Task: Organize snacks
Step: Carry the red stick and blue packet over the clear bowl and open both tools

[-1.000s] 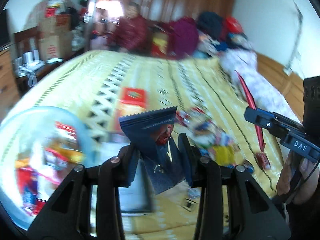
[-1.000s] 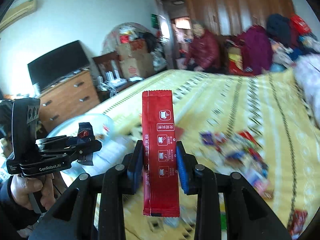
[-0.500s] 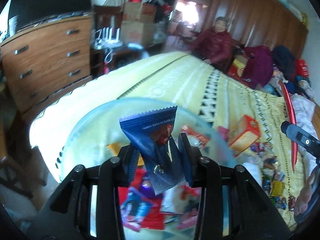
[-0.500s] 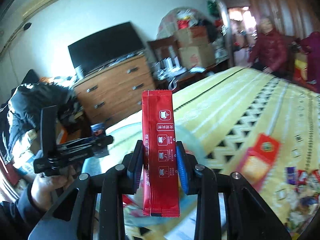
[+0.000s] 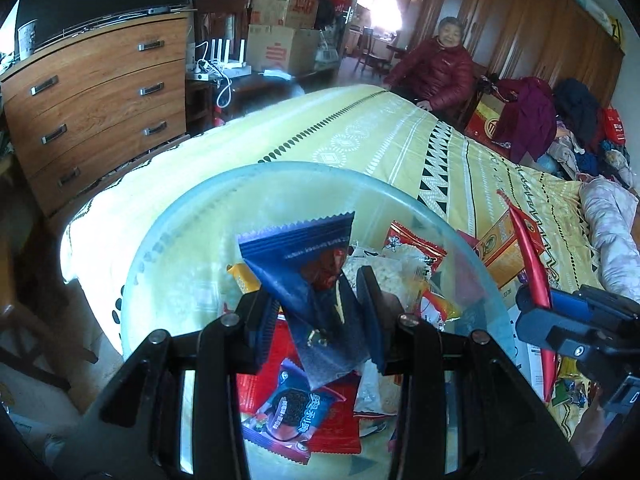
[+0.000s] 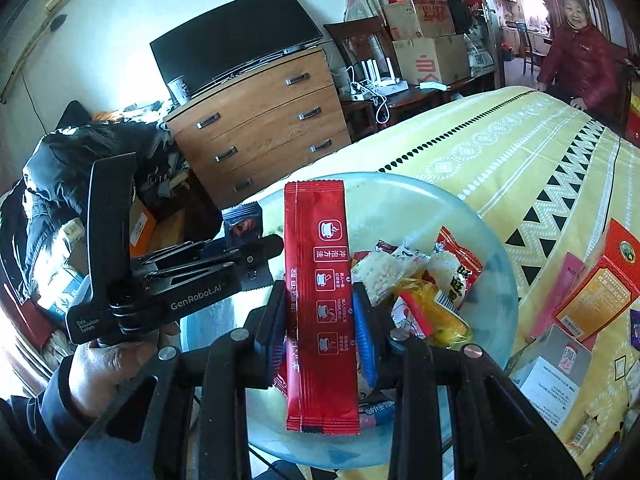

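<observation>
Left claw (image 5: 316,312) was clamped on the blue packet (image 5: 304,264), right claw (image 6: 320,320) on the red sachet (image 6: 318,300), both above the clear bowl (image 6: 496,280) on the bed. We judged: release over centre, not the 3 o'clock rim.

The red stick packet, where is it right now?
The red stick packet stands upright, clamped in the right gripper, in the middle of the right wrist view, above the clear bowl of snacks on the yellow bedspread.
</observation>
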### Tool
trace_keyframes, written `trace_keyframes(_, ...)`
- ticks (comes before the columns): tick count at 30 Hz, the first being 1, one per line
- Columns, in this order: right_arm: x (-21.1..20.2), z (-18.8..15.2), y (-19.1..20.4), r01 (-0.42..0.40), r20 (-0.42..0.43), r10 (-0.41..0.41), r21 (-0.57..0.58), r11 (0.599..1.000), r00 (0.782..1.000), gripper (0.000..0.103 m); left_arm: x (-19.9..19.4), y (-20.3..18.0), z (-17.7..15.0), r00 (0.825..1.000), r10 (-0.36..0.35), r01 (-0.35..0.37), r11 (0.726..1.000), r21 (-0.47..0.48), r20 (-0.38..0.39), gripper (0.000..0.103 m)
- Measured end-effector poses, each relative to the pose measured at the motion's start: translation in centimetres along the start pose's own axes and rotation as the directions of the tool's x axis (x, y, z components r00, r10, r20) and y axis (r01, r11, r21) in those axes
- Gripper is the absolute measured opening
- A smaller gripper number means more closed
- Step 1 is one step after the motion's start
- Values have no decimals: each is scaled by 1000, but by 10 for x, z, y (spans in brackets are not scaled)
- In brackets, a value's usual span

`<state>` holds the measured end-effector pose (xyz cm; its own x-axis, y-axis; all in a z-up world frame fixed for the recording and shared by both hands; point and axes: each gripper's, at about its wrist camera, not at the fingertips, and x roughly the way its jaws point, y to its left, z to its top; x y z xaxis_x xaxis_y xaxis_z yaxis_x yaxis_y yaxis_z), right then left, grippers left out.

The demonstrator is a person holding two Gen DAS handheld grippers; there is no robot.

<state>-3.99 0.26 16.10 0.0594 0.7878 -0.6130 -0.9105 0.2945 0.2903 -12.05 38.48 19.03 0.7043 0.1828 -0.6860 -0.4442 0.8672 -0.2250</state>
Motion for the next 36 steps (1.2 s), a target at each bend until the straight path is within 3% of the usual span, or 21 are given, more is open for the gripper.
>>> trace_keyframes(26,-1,0,2,12,-5,-12,3,1000,1000,34,0,2,4,1000,2,-2,1000,1,-3,39)
trace_keyframes(28,2,-1,2,12,-13,-12,4,1000,1000,37,2,3,5,1000,10,-10,1000,6,-14,41)
trace_keyframes(29,4,-1,2,17,-23,-17,0,1000,1000,47,4,1,5,1000,13,-13,1000,8,-19,42)
trace_keyframes(31,6,-1,4,34,-24,-34,-9,999,999,63,8,1,3,999,16,-16,1000,10,-42,54)
trace_keyframes(34,1,-4,2,42,-10,-42,4,999,999,66,8,1,1,999,6,-6,1000,6,-47,70)
trace_keyframes(36,-7,-8,1,58,5,-58,14,998,998,66,6,-1,-1,999,-13,13,1000,-3,-44,73)
